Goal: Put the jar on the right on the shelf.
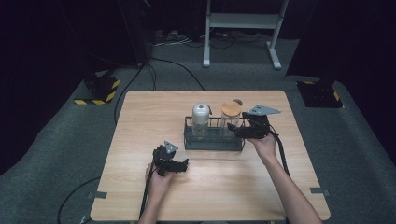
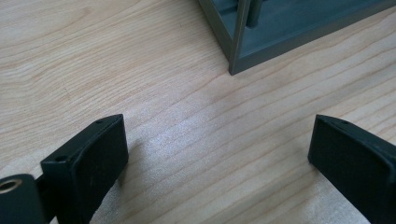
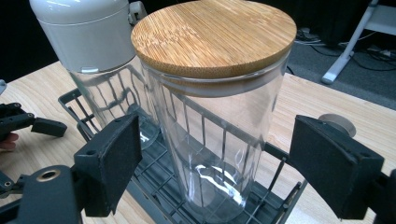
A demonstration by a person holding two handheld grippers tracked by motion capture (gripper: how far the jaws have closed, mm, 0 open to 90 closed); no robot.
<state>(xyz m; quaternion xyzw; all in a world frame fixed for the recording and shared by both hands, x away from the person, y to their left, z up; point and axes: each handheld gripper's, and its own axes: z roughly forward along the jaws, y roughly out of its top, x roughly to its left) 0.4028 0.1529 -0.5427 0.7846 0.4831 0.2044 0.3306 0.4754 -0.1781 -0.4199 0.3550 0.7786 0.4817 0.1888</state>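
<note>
Glass jar (image 3: 219,135) with the bamboo lid stands upright in the right end of the dark wire rack (image 1: 214,139), directly ahead of the right gripper (image 3: 212,172), whose spread jaws flank its wall without visibly pressing it; the jar's long axis is vertical, across the jaws. A second jar with a grey cap (image 1: 201,117) stands just beside it. Left gripper (image 1: 180,166) rests open, well apart, near the table's front edge. Around the wooden table (image 1: 140,121) lies grey carpet in a dark room.

No lettering, label, brand or number is showing legibly anywhere. The jars, the rack and the tabletop are all appearing plain and unmarked.
</note>
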